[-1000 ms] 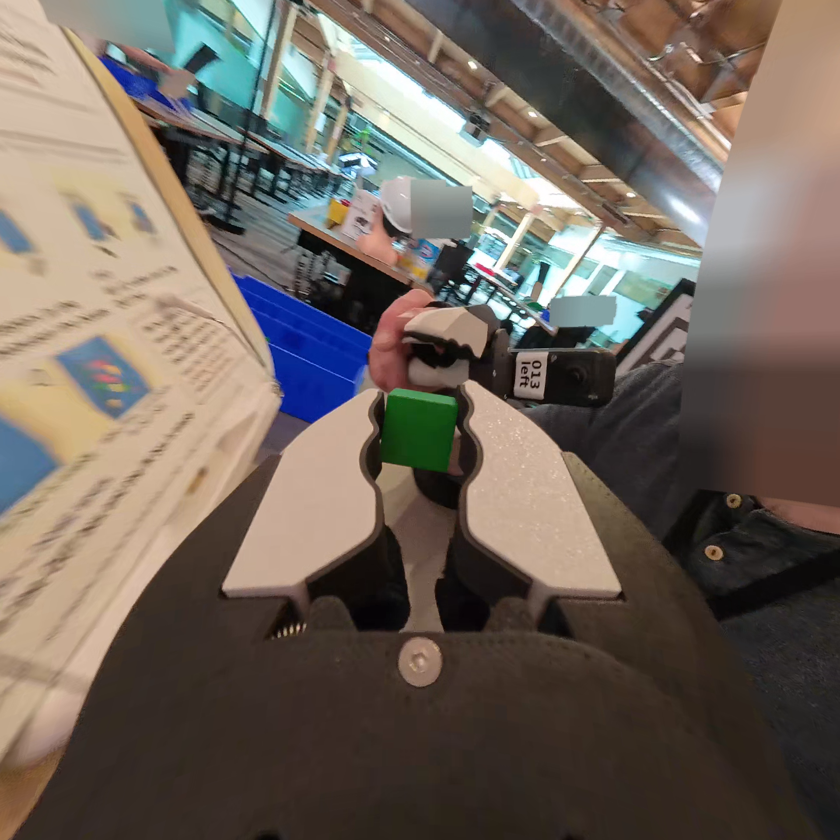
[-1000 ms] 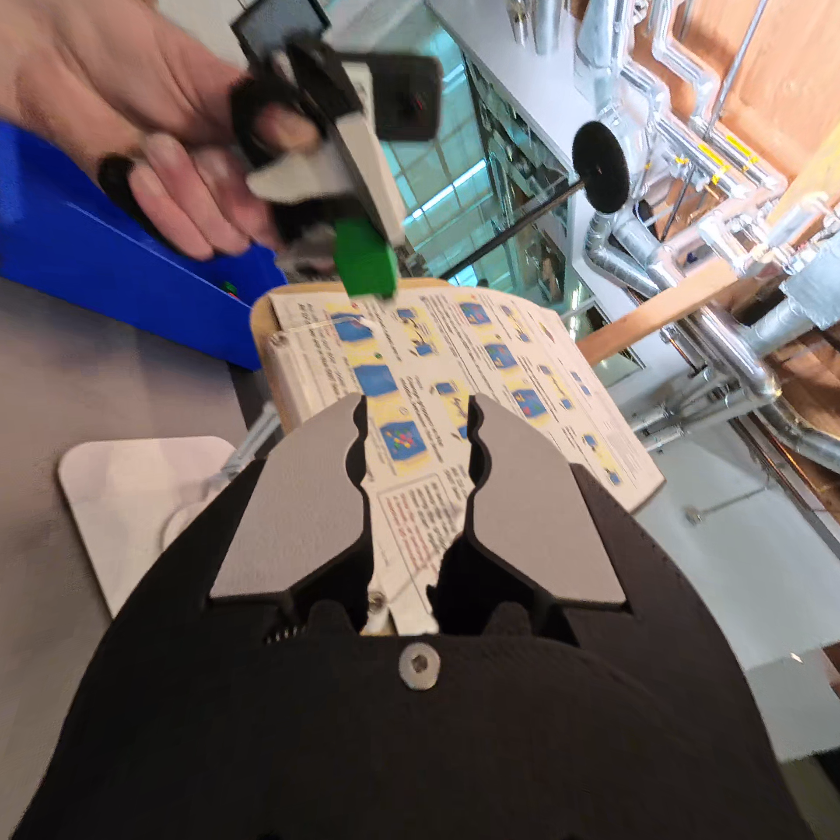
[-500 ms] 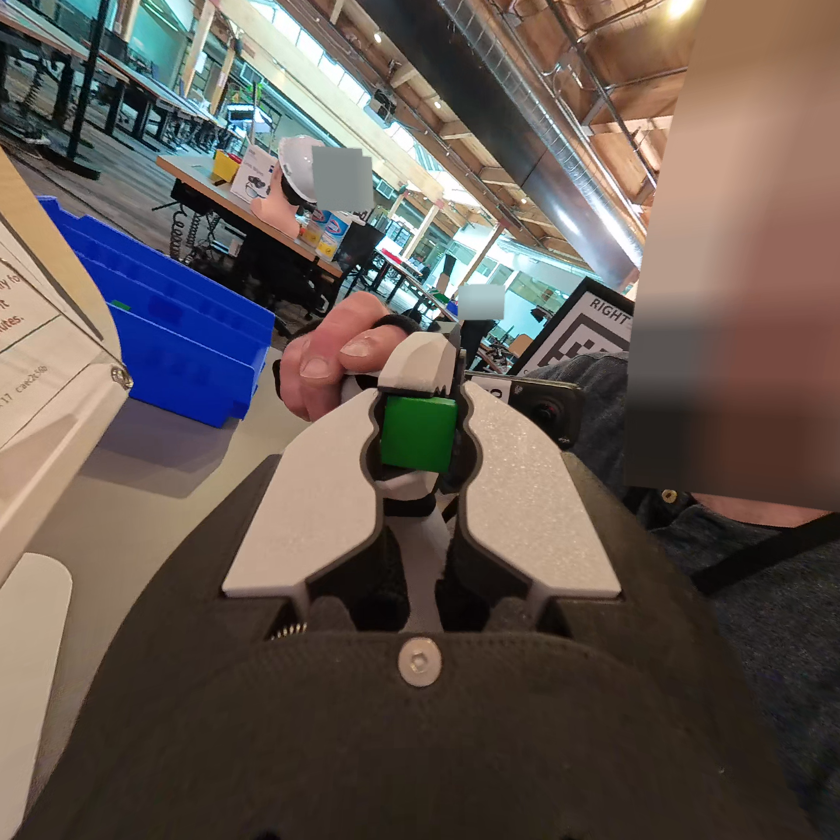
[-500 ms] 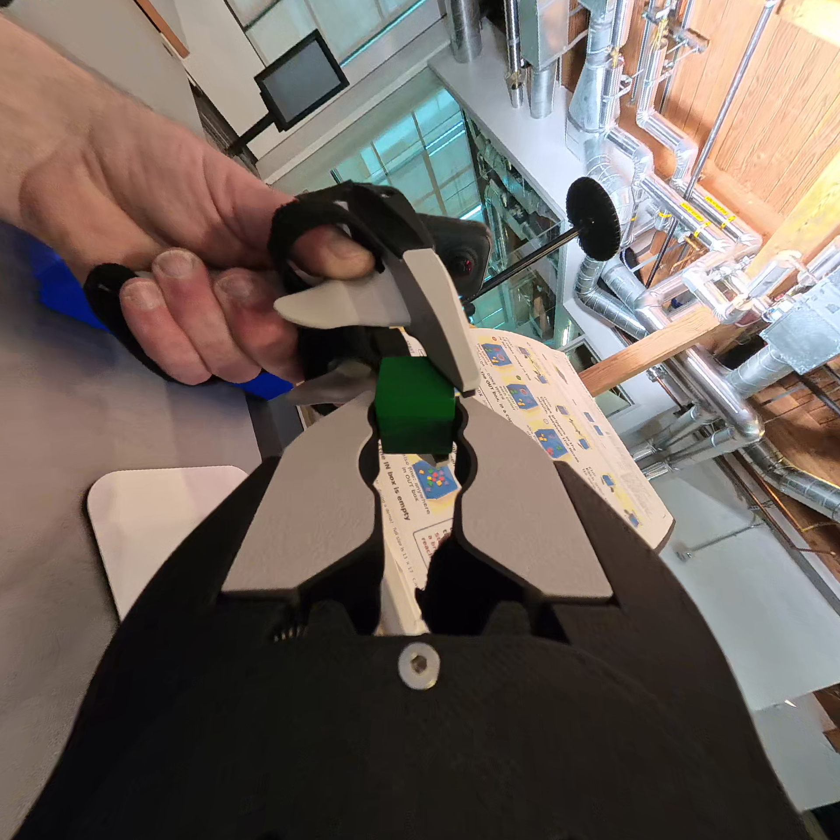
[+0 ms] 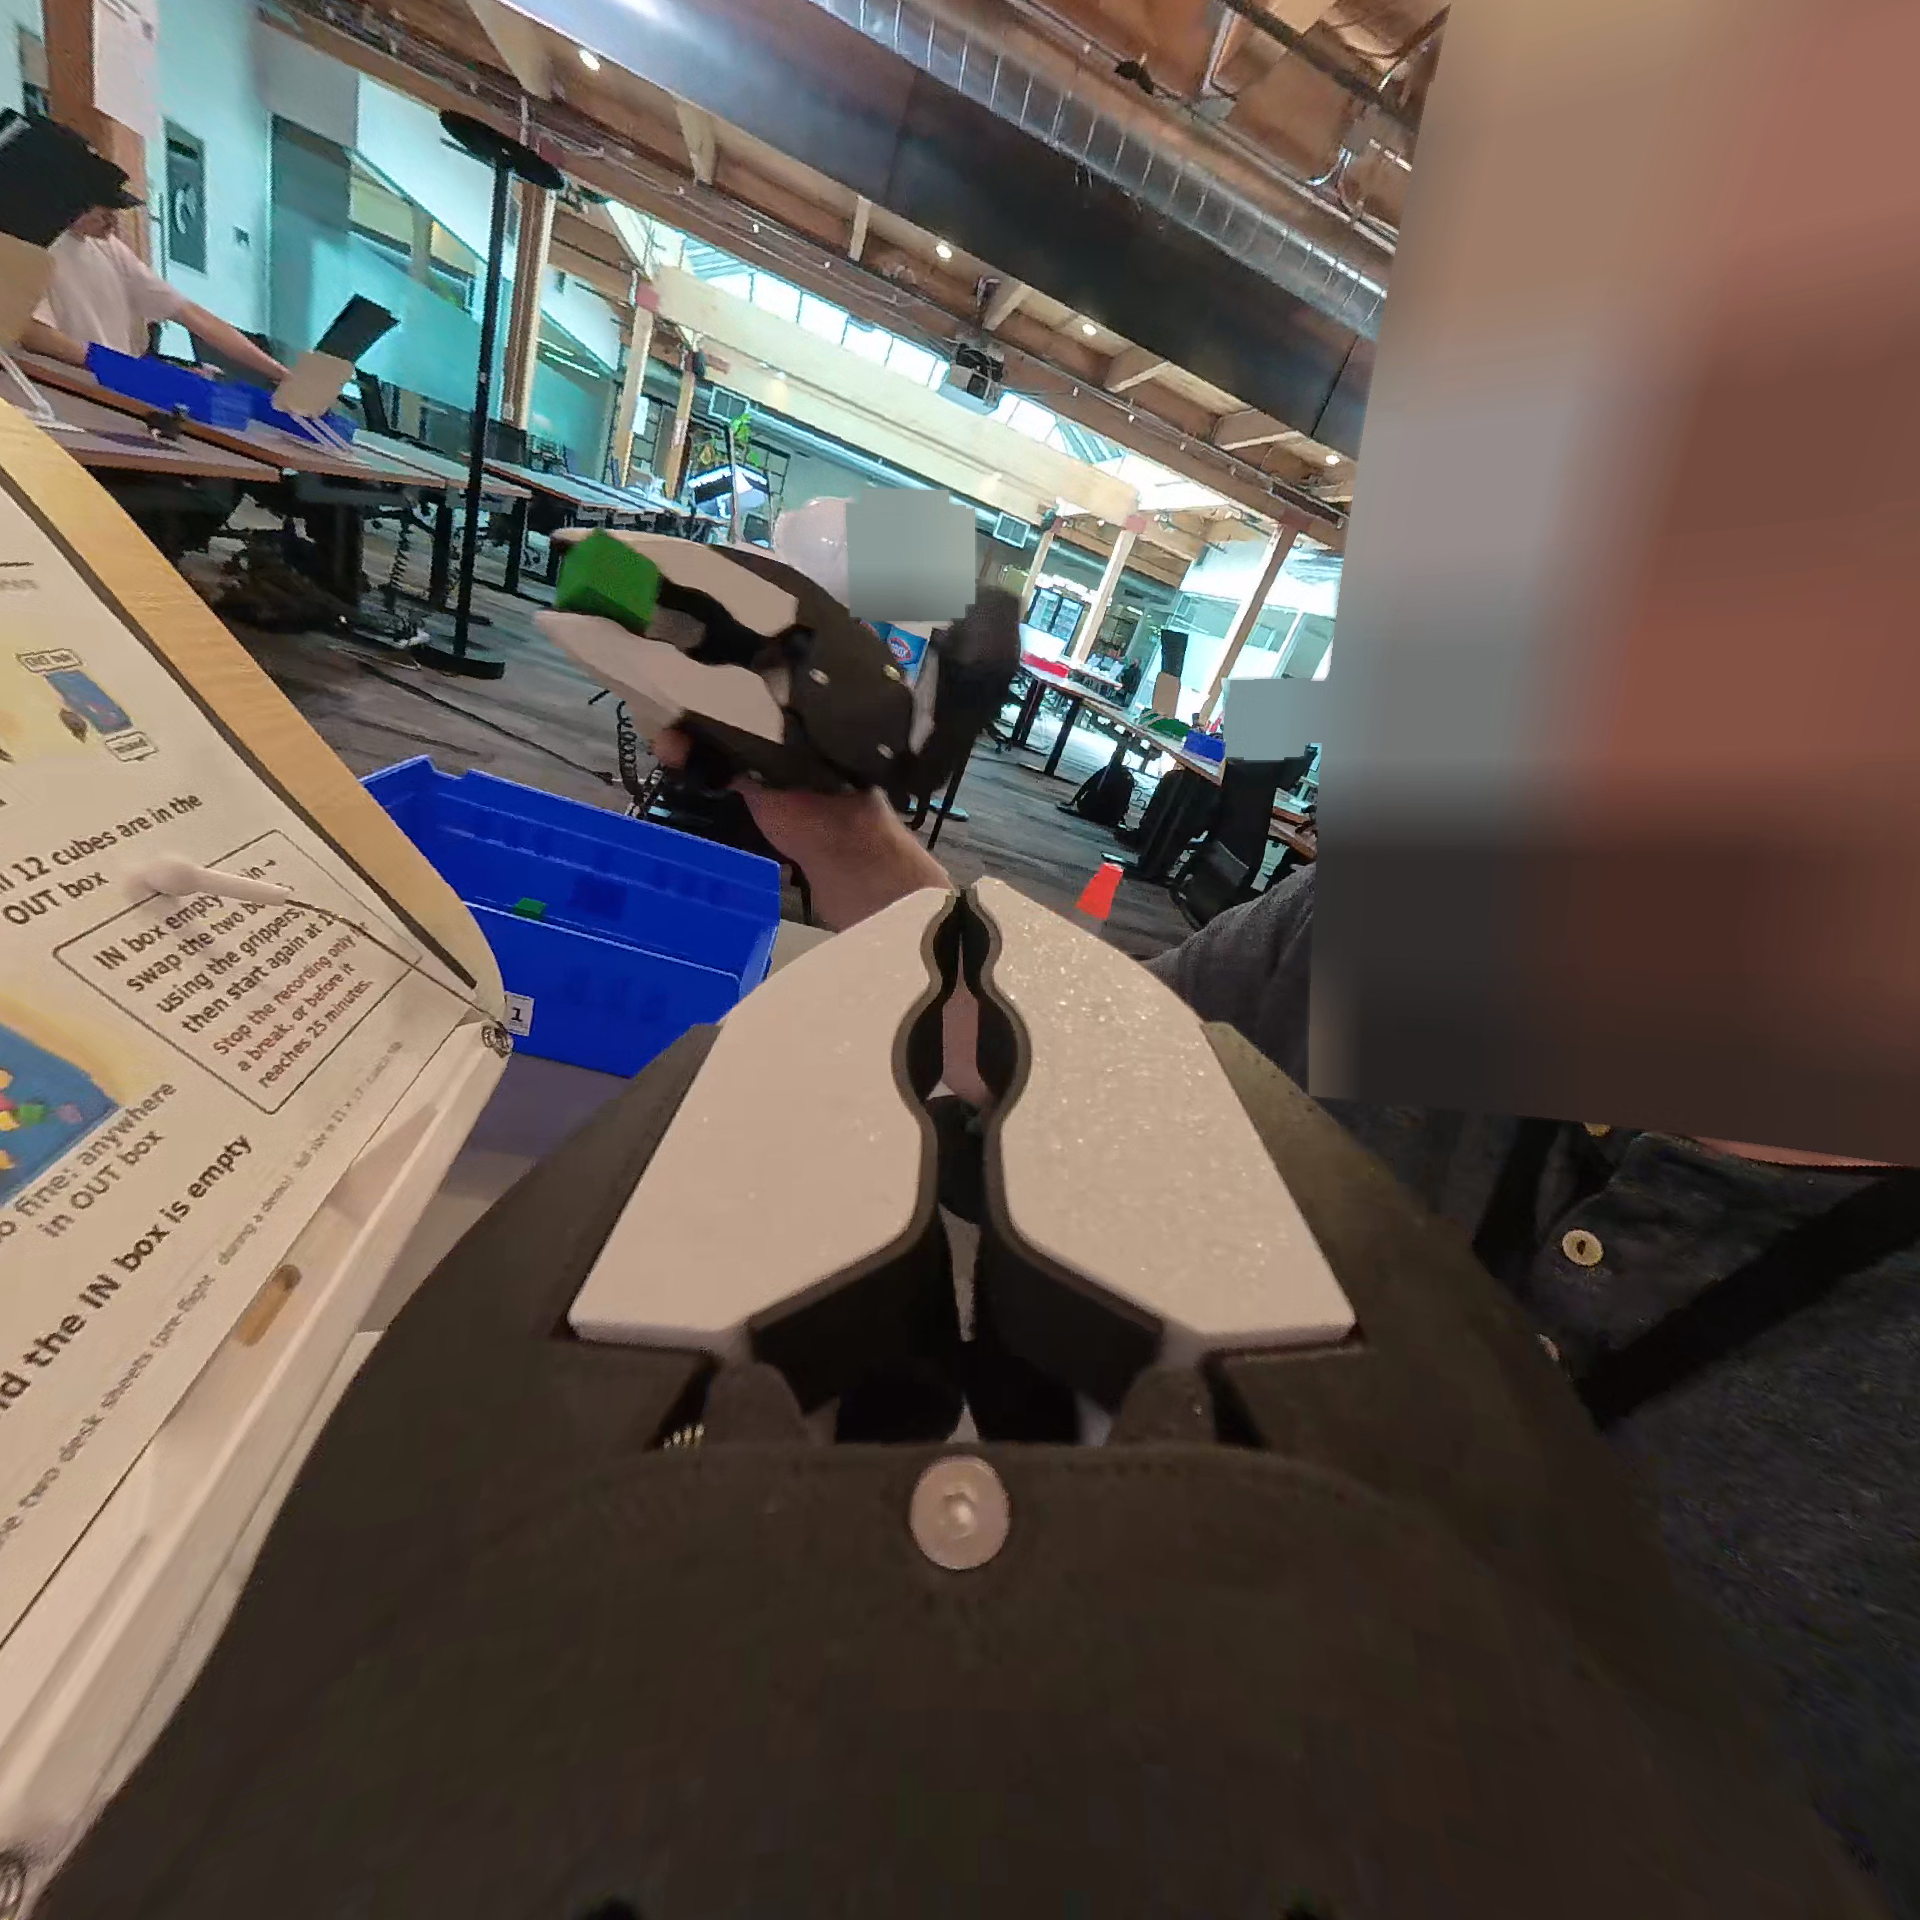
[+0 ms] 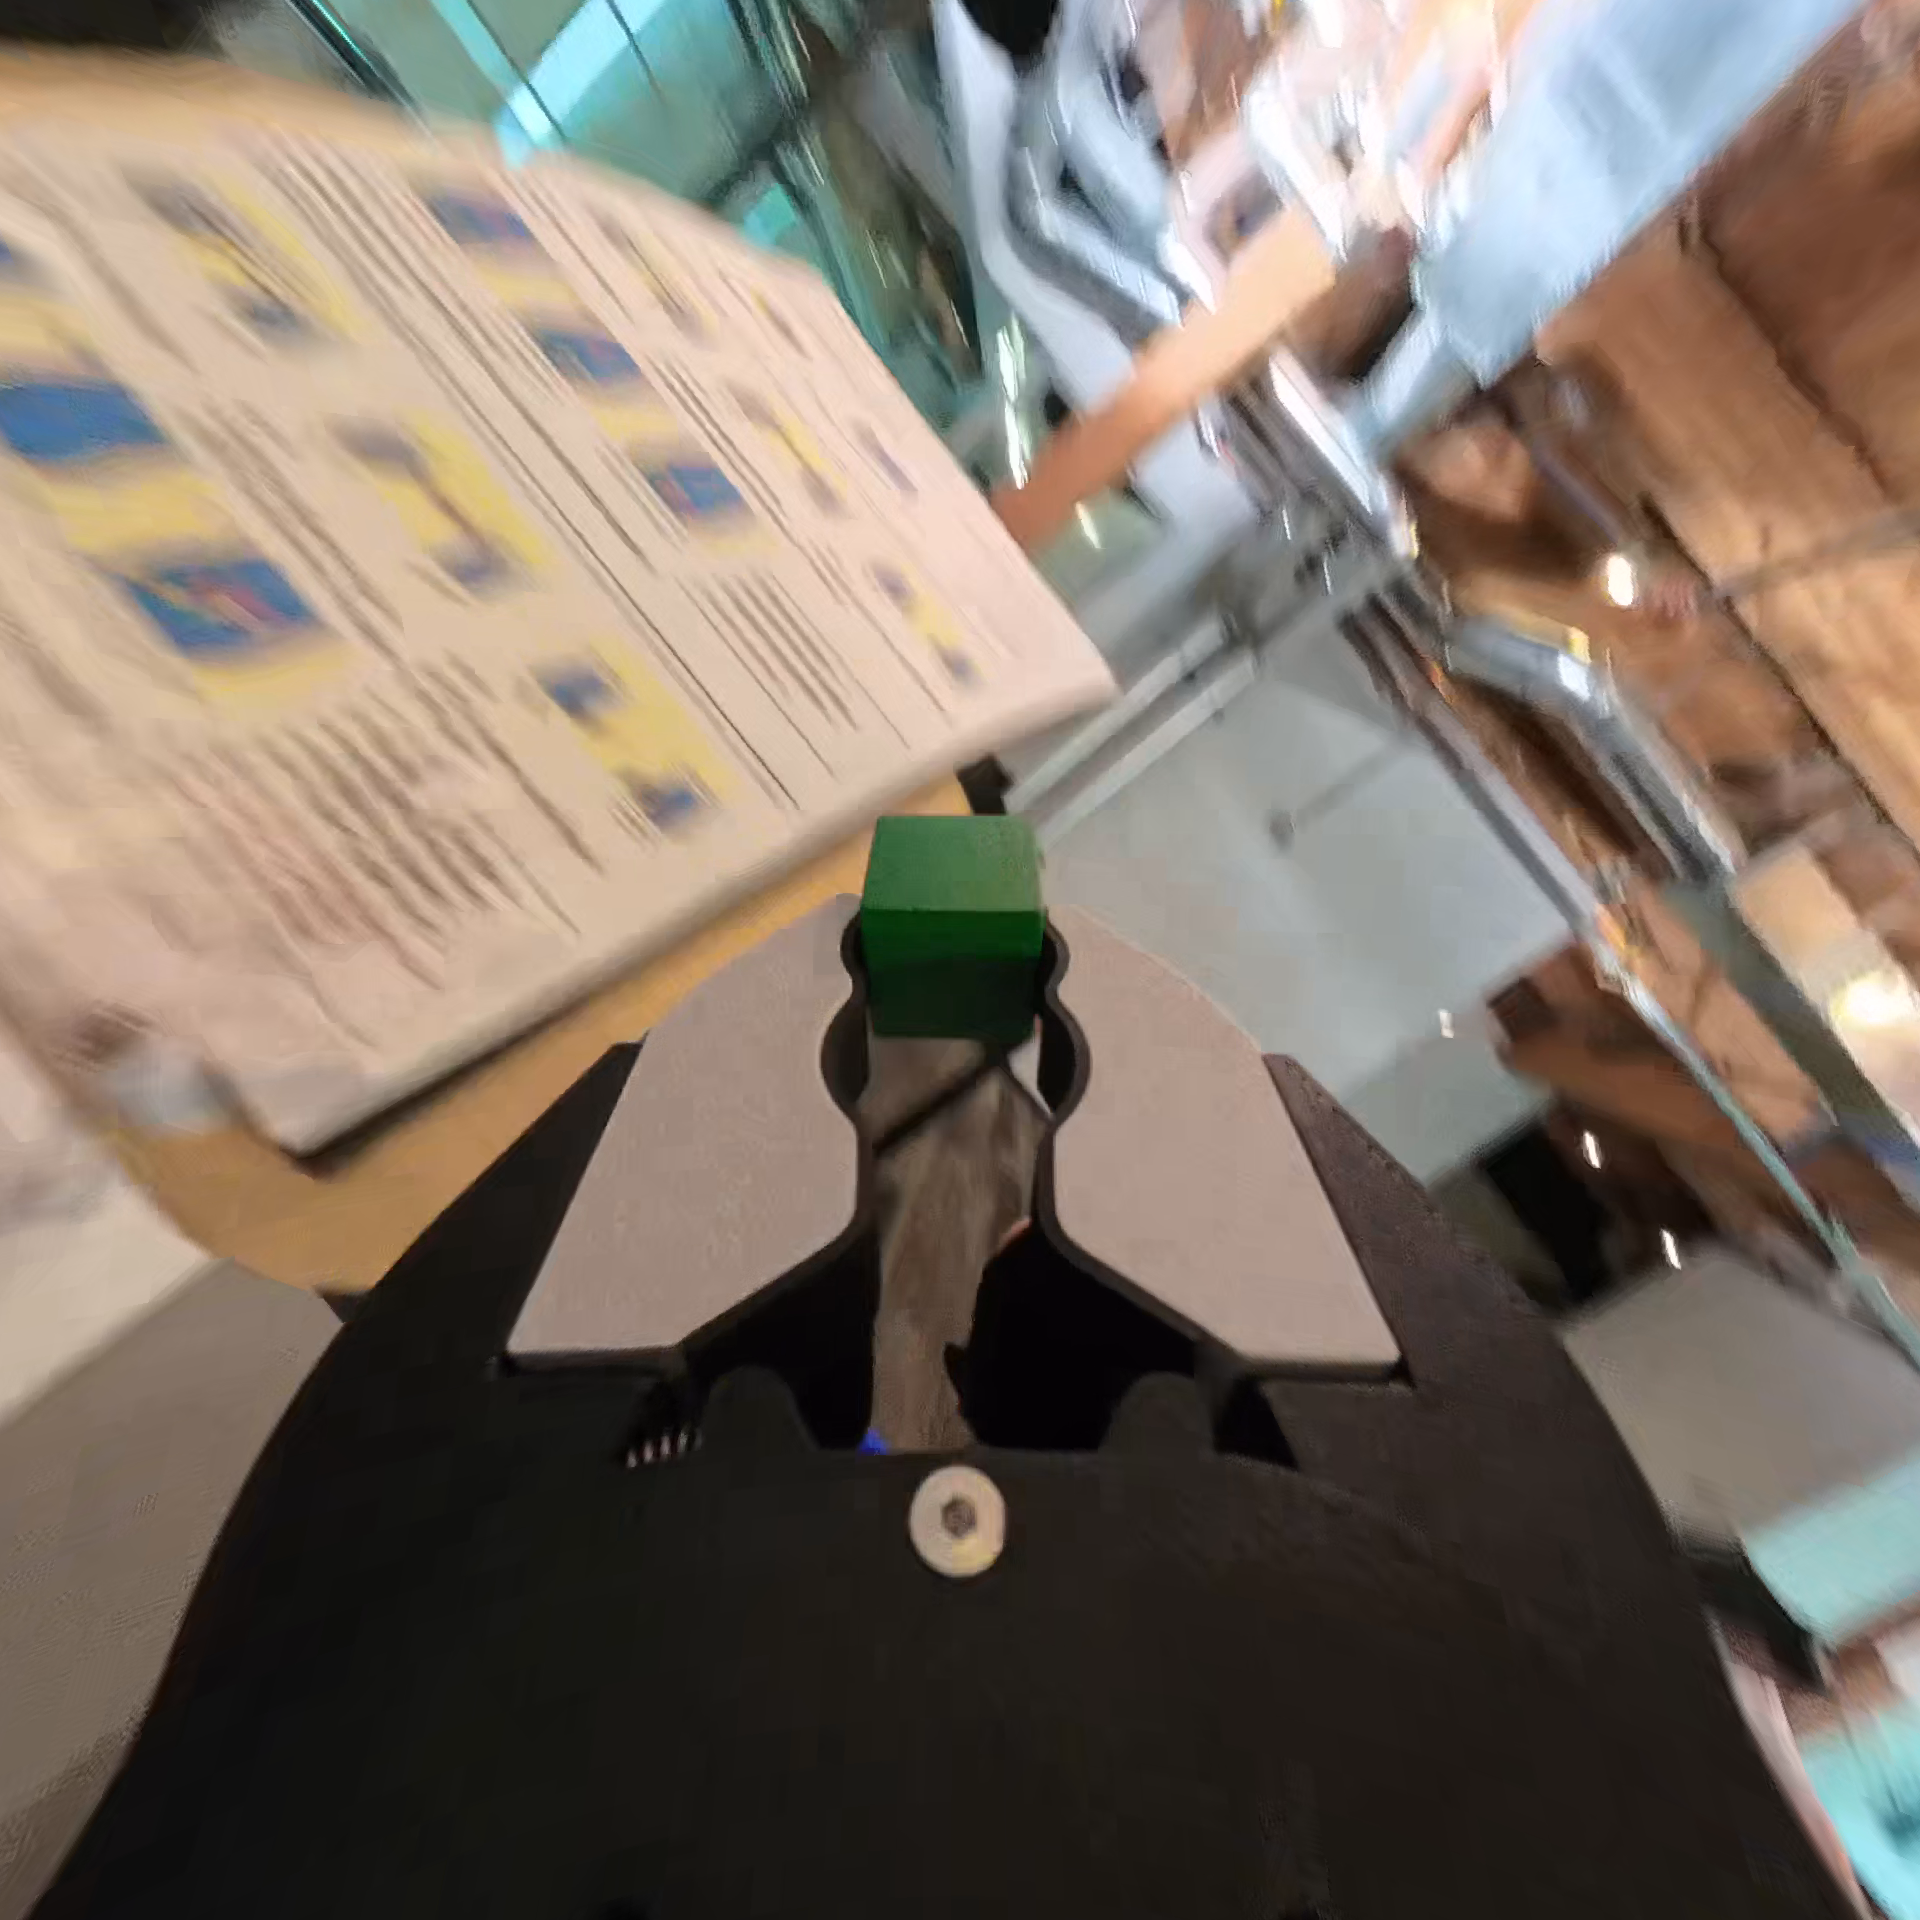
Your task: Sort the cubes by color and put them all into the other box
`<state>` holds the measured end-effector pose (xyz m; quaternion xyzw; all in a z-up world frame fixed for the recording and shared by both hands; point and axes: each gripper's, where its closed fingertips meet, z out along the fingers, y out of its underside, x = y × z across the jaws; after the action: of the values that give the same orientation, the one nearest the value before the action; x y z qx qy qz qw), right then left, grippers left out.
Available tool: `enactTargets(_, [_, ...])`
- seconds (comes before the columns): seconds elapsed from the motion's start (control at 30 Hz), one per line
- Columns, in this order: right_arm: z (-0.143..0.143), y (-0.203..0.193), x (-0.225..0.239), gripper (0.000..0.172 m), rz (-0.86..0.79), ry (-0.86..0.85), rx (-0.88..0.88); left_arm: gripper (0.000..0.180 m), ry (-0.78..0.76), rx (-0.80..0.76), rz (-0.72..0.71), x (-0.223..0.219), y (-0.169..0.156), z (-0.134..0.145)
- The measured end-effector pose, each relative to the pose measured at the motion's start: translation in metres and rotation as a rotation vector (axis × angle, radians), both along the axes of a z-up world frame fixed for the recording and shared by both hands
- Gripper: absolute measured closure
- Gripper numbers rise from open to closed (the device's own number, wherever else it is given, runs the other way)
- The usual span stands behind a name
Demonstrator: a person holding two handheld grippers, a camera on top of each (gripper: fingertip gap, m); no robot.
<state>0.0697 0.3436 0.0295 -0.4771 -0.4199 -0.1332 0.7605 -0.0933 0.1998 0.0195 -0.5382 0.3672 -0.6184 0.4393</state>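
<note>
A blue box (image 5: 623, 935) on the table holds one small green cube (image 5: 530, 907). The right tool (image 6: 951, 935) is clamped on another green cube (image 6: 951, 914), raised beside the instruction sheet (image 6: 416, 520). The left tool (image 5: 961, 914) is closed together with nothing in it.

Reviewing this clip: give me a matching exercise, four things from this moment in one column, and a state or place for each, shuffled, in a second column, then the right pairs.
Things:
1. left gripper
2. right gripper
3. small green cube seen far off in the left wrist view
4. printed instruction sheet on a wooden board

States or places:
A. clamped on a green wooden cube
B. inside the blue plastic box
C. fingers closed together, nothing between them
D. propped at a slant beside the blue box

Pairs: 1-C, 2-A, 3-B, 4-D
</note>
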Motion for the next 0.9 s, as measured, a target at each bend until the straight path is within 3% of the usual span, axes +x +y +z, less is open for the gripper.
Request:
enactTargets(0.17, [-0.054, 0.087, 0.14, 0.143, -0.377, 0.075, -0.331, 0.18, 0.004, -0.002, 0.033, -0.007, 0.007, 0.0])
enactTargets(0.37, [-0.154, 0.116, 0.245, 0.143, -0.723, 0.012, -0.736, 0.18, 0.05, -0.018, 0.048, -0.001, 0.014, -0.015])
enactTargets(0.67, [-0.242, 0.13, 0.278, 0.142, -0.864, -0.031, -0.943, 0.18, 0.092, -0.013, 0.046, 0.005, 0.015, -0.023])
enactTargets(0.9, [-0.28, 0.136, 0.294, 0.142, -0.962, -0.075, -0.971, 0.18, 0.095, -0.01, 0.051, 0.003, 0.016, -0.023])
